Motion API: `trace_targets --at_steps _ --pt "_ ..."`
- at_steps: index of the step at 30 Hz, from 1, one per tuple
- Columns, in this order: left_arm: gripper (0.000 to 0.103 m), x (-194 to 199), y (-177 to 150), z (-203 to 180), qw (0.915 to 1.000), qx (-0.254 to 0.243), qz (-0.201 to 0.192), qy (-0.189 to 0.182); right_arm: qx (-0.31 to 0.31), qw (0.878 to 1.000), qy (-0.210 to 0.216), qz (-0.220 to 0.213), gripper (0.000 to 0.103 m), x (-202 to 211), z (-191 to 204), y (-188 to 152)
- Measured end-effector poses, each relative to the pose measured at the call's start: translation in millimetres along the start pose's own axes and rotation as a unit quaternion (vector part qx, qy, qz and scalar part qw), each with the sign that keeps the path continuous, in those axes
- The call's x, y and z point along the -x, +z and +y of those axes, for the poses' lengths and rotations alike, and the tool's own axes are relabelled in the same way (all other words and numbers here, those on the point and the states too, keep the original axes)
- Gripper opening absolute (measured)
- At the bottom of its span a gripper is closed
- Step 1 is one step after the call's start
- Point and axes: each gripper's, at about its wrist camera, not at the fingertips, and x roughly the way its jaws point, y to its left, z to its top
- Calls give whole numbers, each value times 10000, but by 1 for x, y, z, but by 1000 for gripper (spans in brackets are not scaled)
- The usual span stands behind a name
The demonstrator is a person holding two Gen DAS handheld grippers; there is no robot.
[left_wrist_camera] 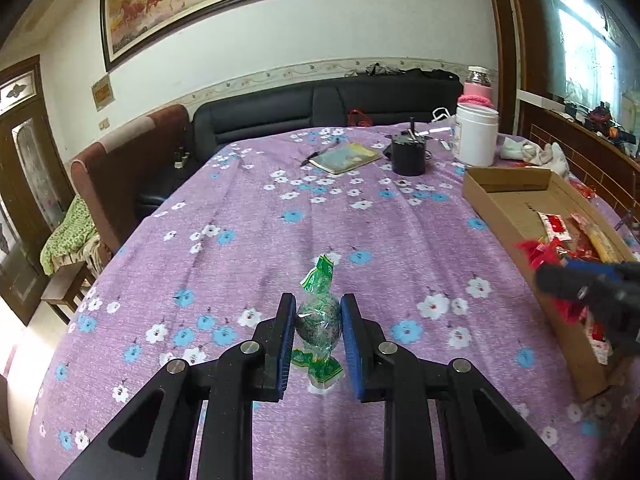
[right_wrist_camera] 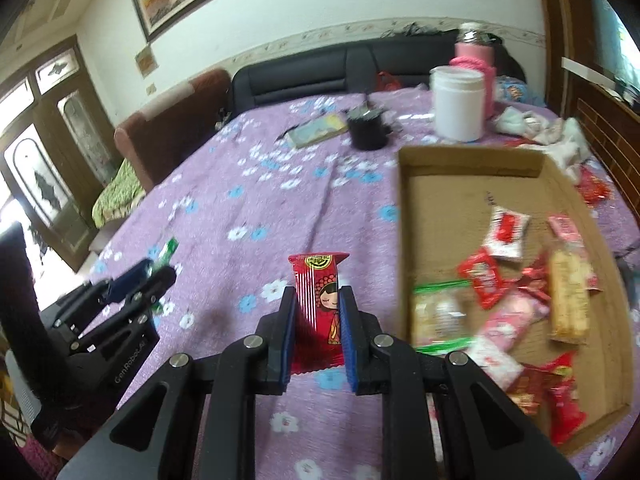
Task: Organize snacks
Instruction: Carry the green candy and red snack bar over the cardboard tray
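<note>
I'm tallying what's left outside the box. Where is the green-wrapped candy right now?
The green-wrapped candy sits between the left gripper fingers over the purple floral tablecloth, well left of the cardboard box.

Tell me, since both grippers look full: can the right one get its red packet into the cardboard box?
Probably yes: the right gripper holds the red packet just left of the open-topped cardboard box, nothing standing between.

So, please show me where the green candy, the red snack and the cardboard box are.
green candy (left_wrist_camera: pixel 319 318): left wrist view, on its round wrapped middle.
red snack (right_wrist_camera: pixel 319 300): right wrist view, on the wrapper's front.
cardboard box (right_wrist_camera: pixel 468 162): right wrist view, on its far wall.
</note>
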Motion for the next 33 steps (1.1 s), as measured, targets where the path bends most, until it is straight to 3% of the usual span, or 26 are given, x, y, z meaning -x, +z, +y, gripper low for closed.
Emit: trace_targets --at_steps 5,10,15,18,24,33 --pt "23 12 10 -20 9995 -139 89 -284 -477 9978 -280 -363 19 30 -53 4" --pt "23 25 30 -66 9952 -275 215 -909 -909 9897 -947 -579 20 48 -108 6" --pt "23 21 40 -132 9818 -367 563 -1775 -1506 9829 -999 -361 20 41 -145 2" --pt "23 14 34 -168 9738 -488 775 -2080 -1714 9806 -933 -186 20 32 -154 -2" --pt "23 -2 18 -199 9717 -807 816 -2065 -1689 9795 -1098 0 20 18 -155 -5" --pt "23 2 3 -201 9736 -1131 266 -1962 -1344 9839 -1176 -86 20 12 -142 -2"
